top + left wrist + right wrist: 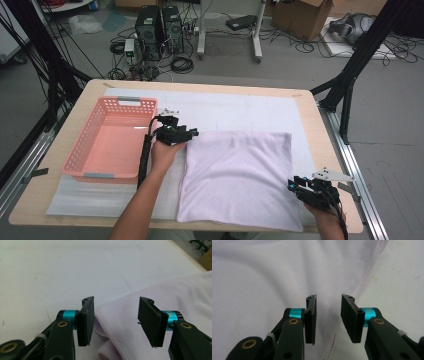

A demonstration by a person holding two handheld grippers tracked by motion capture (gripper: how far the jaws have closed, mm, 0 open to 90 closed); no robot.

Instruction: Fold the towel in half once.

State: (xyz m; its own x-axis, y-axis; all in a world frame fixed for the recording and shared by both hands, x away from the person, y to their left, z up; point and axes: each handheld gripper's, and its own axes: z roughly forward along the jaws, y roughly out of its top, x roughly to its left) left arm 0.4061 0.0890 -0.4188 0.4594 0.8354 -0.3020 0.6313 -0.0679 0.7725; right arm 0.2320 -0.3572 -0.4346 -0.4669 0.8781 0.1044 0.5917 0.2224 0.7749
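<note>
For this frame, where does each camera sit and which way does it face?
High view: fixed above the person's side, looking forward and down on the table, the pink basket and the folded pale lilac cloth; both forearms, the left gripper and the right gripper show.
Left gripper view: rides the left gripper, looking past its parted jaws at a cloth corner and the white mat.
Right gripper view: rides the right gripper, jaws parted over the cloth's stitched hem.
All views share the cloth.

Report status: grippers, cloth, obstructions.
Left gripper open over far-left corner of folded pale lilac cloth. Right gripper open over its hemmed near-right corner. Nothing in the way.
</note>
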